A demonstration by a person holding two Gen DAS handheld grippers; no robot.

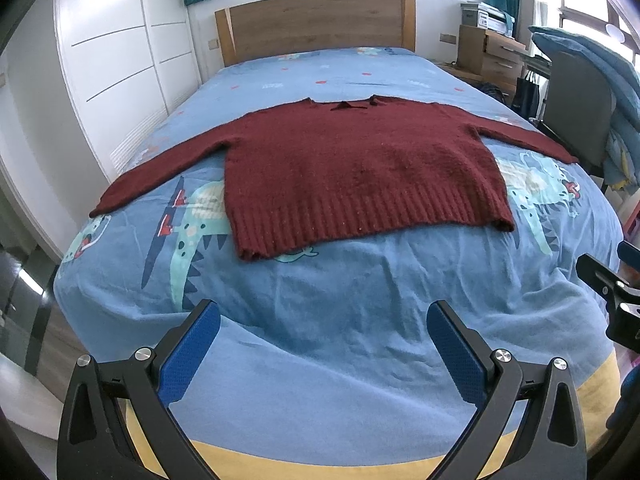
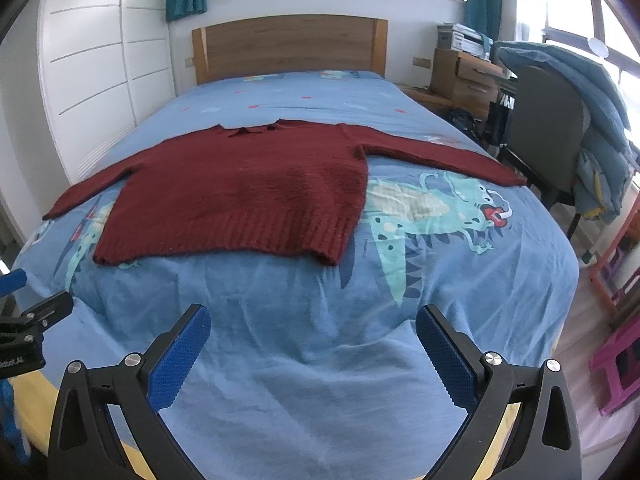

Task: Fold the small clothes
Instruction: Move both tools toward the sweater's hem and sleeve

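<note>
Nearest the left wrist camera, the left gripper [image 1: 322, 320] with black arms and blue textured pads stands spread wide, nothing between its fingers, hanging over the foot end of the blue cotton bedspread printed with teal dragons [image 1: 360, 320]. The right gripper [image 2: 312, 322], of the same black-and-blue build, is likewise spread wide and empty above the same near edge of the bedspread; each gripper shows at the margin of the other's view, so the two sit side by side and apart. A yellow band [image 1: 320, 462] of fabric runs under the bedspread's near hem.

Beyond both grippers, well clear of the fingertips and untouched, lies the dark red knitted sweater [image 1: 352, 168], spread flat across the middle of the bed. Its ribbed hem faces the grippers, the collar points toward the headboard, and both sleeves stretch outward to the bed's two sides, the cuffs reaching near the edges. In the left view it sits straight ahead; in the right view it sits ahead and to the left [image 2: 240, 196]. The knit looks thick and fuzzy, smooth across the body.

Farther off stand the wooden headboard [image 2: 288, 46], the white panelled wardrobe [image 2: 92, 60] and a grey chair draped with a blue quilt [image 2: 560, 120].
</note>
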